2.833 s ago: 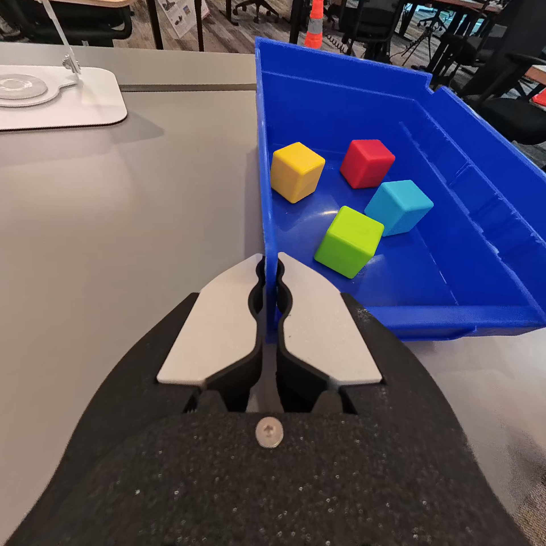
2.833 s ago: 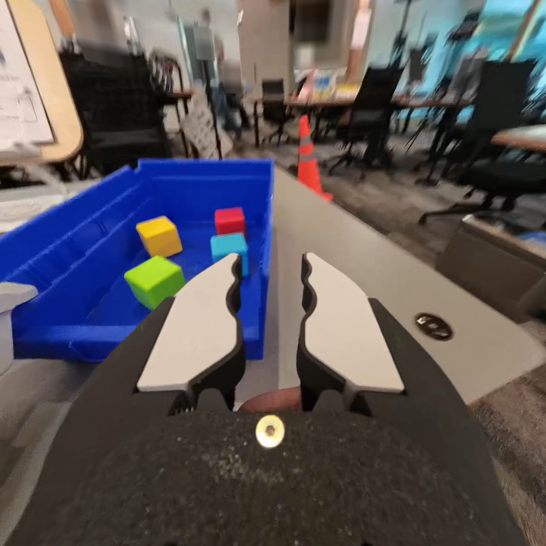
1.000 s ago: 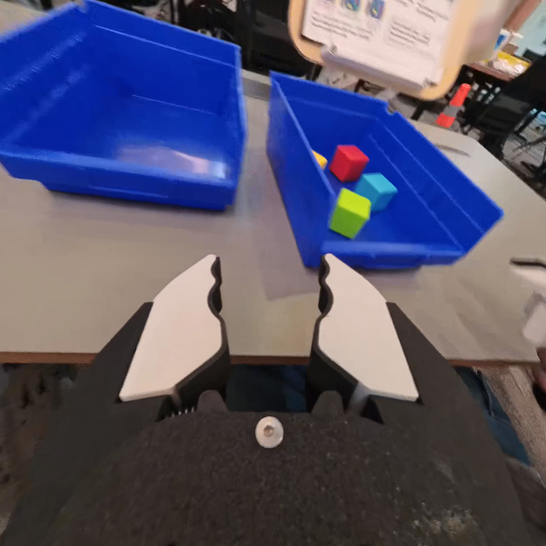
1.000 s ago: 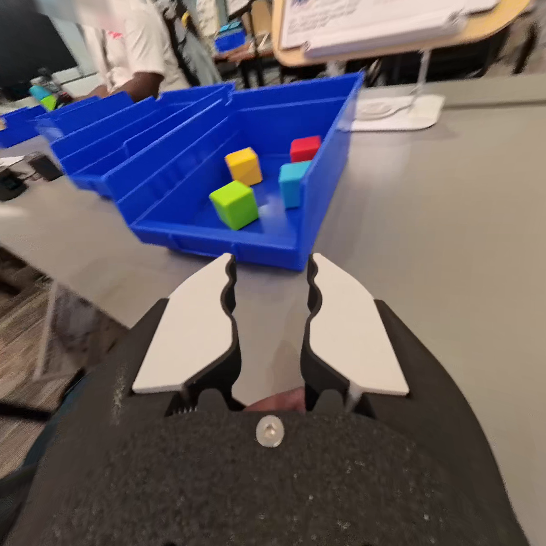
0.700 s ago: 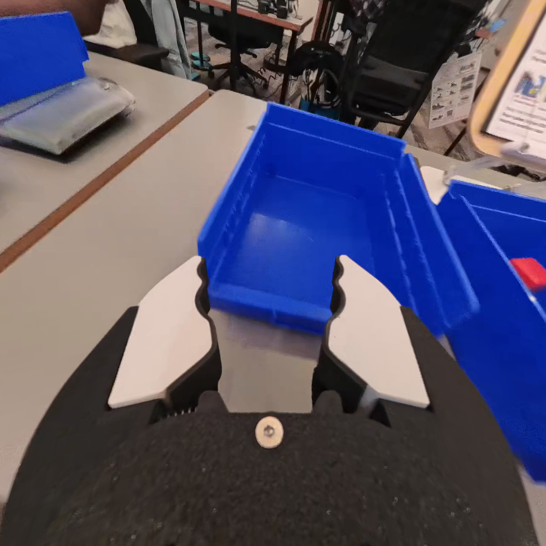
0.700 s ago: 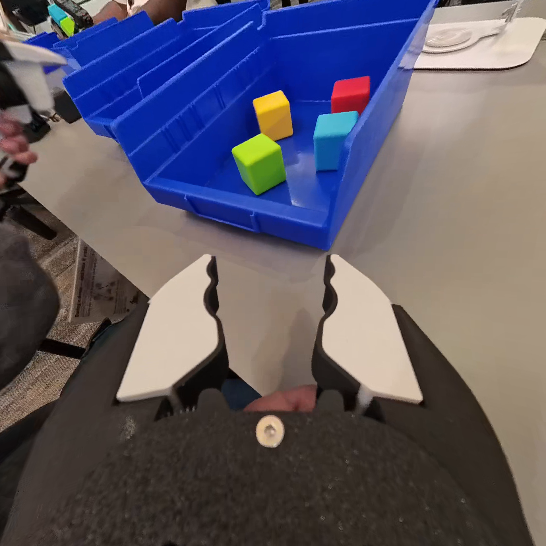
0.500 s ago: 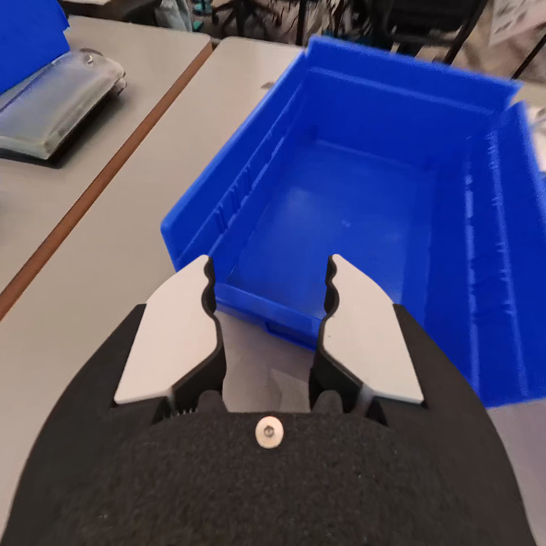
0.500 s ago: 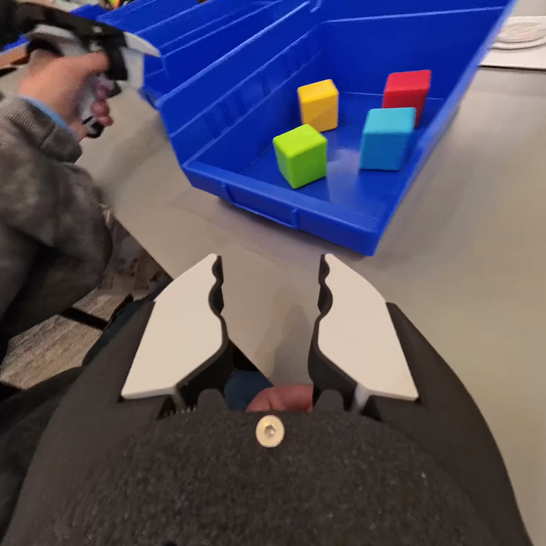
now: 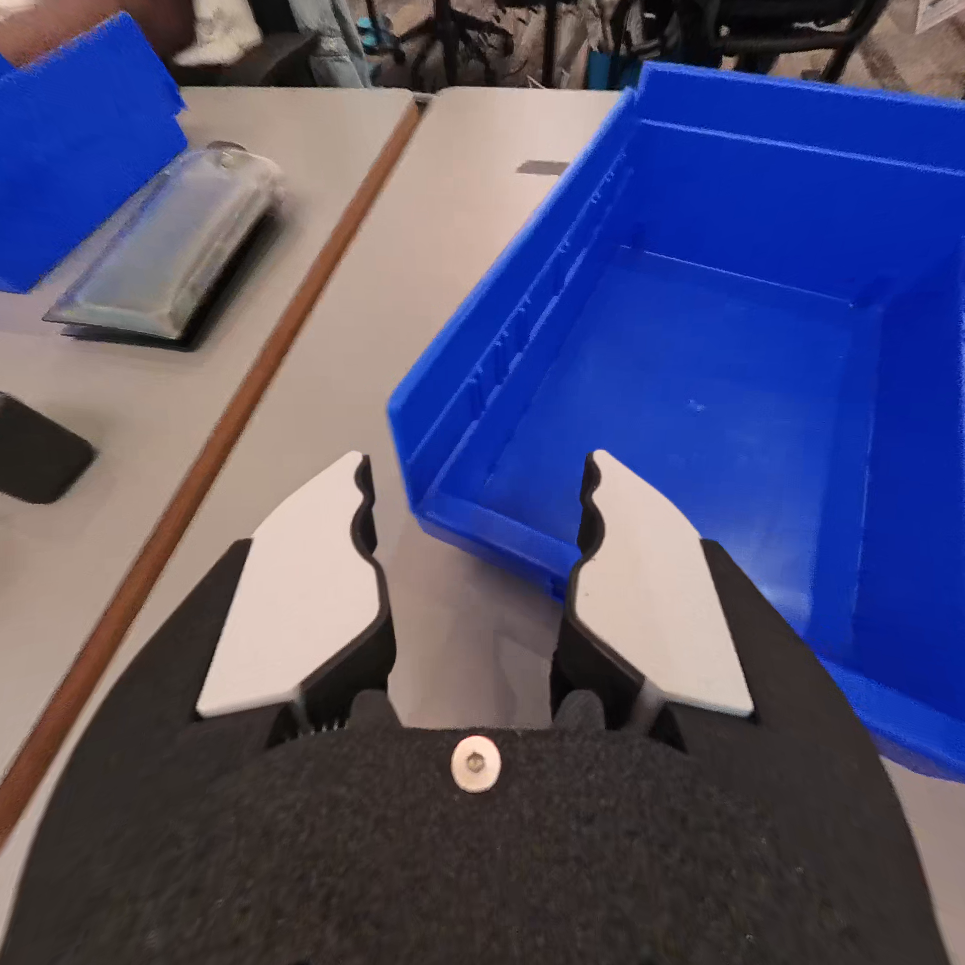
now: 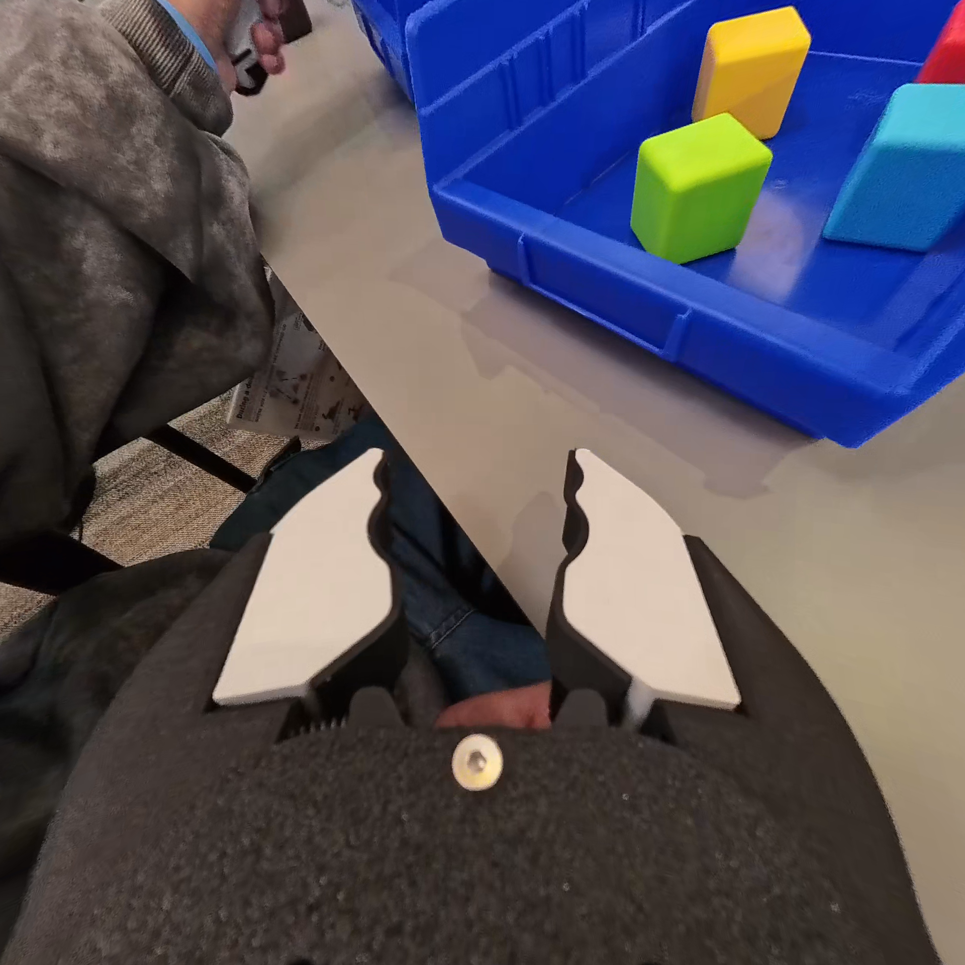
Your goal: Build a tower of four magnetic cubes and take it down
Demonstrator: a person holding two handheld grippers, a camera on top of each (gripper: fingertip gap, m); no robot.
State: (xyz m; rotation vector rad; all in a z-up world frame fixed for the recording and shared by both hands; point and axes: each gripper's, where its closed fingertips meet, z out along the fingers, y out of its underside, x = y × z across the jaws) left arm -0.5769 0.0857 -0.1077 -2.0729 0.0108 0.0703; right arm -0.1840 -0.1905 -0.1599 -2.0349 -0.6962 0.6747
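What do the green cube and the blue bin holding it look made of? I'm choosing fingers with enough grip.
The rounded lime-green cube looks like matte, soft-touch plastic or rubber: no glare and soft edges. The blue open-front storage bin looks like hard, glossy moulded plastic: its floor shows reflections and its walls have ribs.

Ahead of your left gripper (image 9: 478, 498), the blue plastic bin's (image 9: 501, 543) low front wall blocks the way; bare grey surface (image 9: 334, 334) lies leftward. Your right gripper (image 10: 475, 501) faces open surface before the cube-filled blue bin (image 10: 600, 284).
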